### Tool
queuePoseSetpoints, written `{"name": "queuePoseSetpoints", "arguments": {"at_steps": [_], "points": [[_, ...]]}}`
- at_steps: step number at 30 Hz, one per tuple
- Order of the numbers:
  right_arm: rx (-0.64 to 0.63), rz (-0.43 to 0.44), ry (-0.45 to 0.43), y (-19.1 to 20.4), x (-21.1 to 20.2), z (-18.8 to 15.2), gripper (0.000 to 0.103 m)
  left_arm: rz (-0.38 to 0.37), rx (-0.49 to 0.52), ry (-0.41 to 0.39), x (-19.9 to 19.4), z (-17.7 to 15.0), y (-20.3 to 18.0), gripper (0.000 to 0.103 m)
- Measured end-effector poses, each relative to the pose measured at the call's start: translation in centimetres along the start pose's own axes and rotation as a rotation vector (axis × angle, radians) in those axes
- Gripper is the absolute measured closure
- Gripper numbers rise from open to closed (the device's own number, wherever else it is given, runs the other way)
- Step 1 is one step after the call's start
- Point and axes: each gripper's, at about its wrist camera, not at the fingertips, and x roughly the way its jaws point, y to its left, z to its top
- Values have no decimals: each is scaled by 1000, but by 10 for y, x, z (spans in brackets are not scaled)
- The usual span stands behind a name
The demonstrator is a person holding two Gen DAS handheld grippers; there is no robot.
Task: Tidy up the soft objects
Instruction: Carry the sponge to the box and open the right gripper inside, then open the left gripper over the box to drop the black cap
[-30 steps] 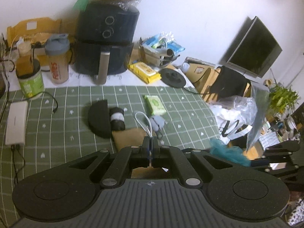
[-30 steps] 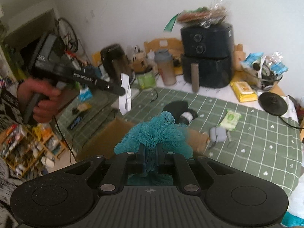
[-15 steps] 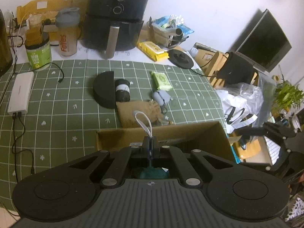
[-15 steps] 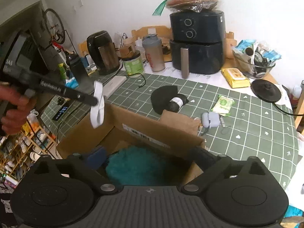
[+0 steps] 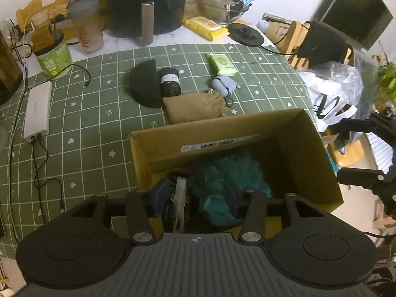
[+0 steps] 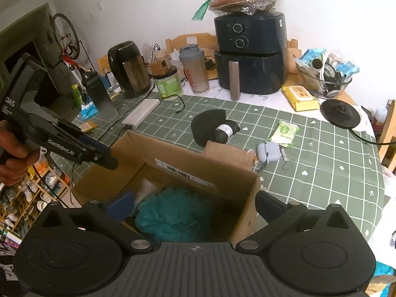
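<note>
An open cardboard box (image 5: 158, 146) (image 6: 188, 163) stands at the table's near edge. A teal mesh bath pouf (image 5: 230, 175) (image 6: 173, 217) lies inside it. Beside the pouf, a white strap loop (image 5: 180, 198) hangs loose in the box, between the fingers of my left gripper (image 5: 195, 198). Those jaws are opening and the pads do not press on the strap. In the right wrist view a hand (image 6: 12, 153) holds the left gripper (image 6: 106, 159) over the box's left edge. My right gripper (image 6: 195, 205) stands wide open above the pouf, holding nothing.
Behind the box on the green checked cloth lie a brown burlap pouch (image 5: 195, 106), a black half-round pad (image 5: 144, 86), a black roll (image 5: 169, 84), a grey case (image 5: 224, 86) and a green wipes pack (image 5: 221, 63). An air fryer (image 6: 250, 57), bottles and a kettle (image 6: 128, 69) line the back.
My right gripper opened and dropped the teal pouf into the box. My left gripper came down over the box, its jaws parted, and the white strap dropped inside.
</note>
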Motion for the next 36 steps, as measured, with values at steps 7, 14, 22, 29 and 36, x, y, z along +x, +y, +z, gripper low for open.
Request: {"name": "queuePoseSetpoints", "arguments": {"at_steps": [7,14,22,29,36], "points": [[16,-50,35,-3,6,-8,0,55,-29,-44,-10,-8,-3,55],[27,-138,54,-6,11,-17,0,116,-39,-103,-17,-12,-8,55],[59,-216,62,-9,13,-21,0,135,-88,-132,-16,-19,-6,55],[58,-217,99,-9,18,-21,0,156,-106,-124,-12,-25,-4,55],[77,-226,116,-15,19,-22,0,154,-110,-95,-3,-26,3,48]]}}
